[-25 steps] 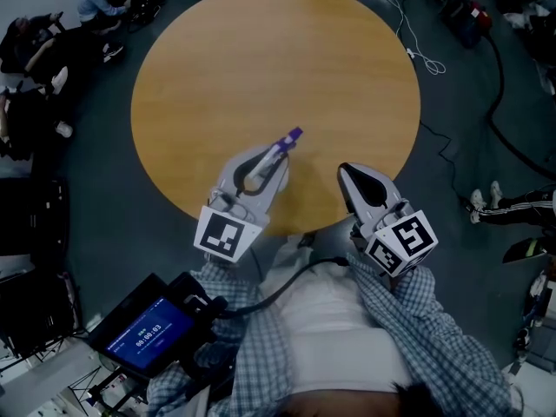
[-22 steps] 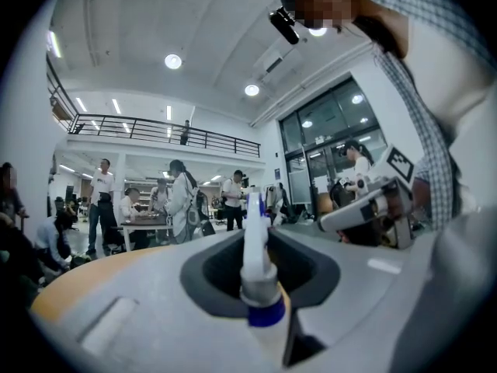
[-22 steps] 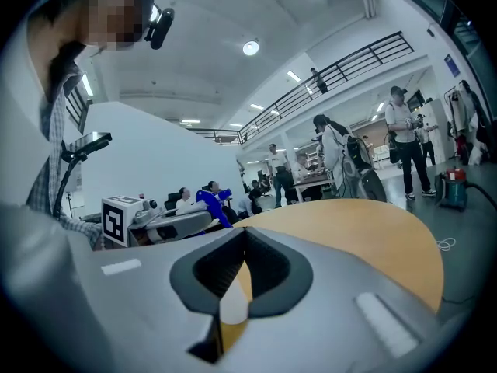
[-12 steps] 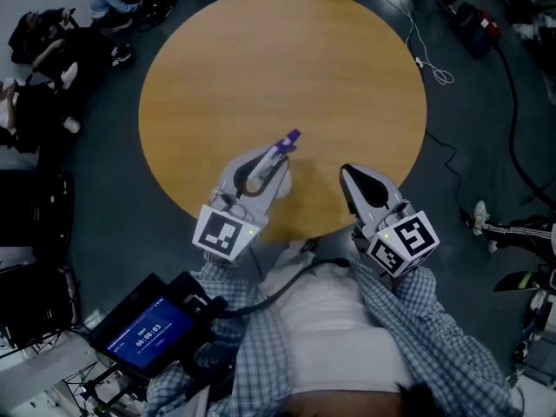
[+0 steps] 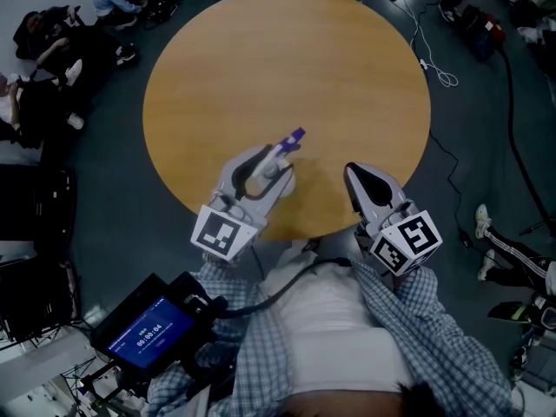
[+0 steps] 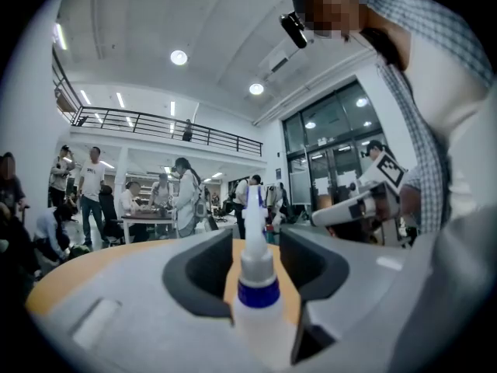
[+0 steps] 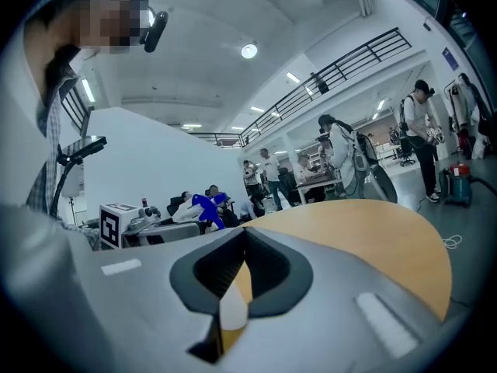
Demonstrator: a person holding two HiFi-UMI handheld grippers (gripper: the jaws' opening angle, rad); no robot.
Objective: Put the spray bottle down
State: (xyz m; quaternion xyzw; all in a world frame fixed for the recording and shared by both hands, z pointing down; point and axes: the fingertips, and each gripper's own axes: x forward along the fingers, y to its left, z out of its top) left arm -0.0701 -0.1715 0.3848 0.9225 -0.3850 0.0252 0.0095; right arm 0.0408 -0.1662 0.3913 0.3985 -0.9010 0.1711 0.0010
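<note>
A white spray bottle [image 5: 292, 137] with a purple-blue nozzle stands between the jaws of my left gripper [image 5: 276, 162], over the near part of the round wooden table [image 5: 287, 50]. In the left gripper view the bottle [image 6: 256, 286] sits upright in the middle, with a gap to each jaw. The left jaws are opening and their pads are off the bottle. My right gripper [image 5: 351, 170] hovers to the right near the table's front edge, its jaws shut together with nothing in them [image 7: 245, 233]. The right gripper view also shows the bottle's blue nozzle [image 7: 203, 206] at the left.
The table's front edge lies just under both grippers. Cables [image 5: 434, 59] trail over the dark floor at the right. People sit on the floor at the upper left [image 5: 52, 50]. A device with a lit screen [image 5: 152, 333] hangs at the lower left.
The left gripper's jaws have spread apart around the bottle, letting go of it. Both hands have stayed where they were.
</note>
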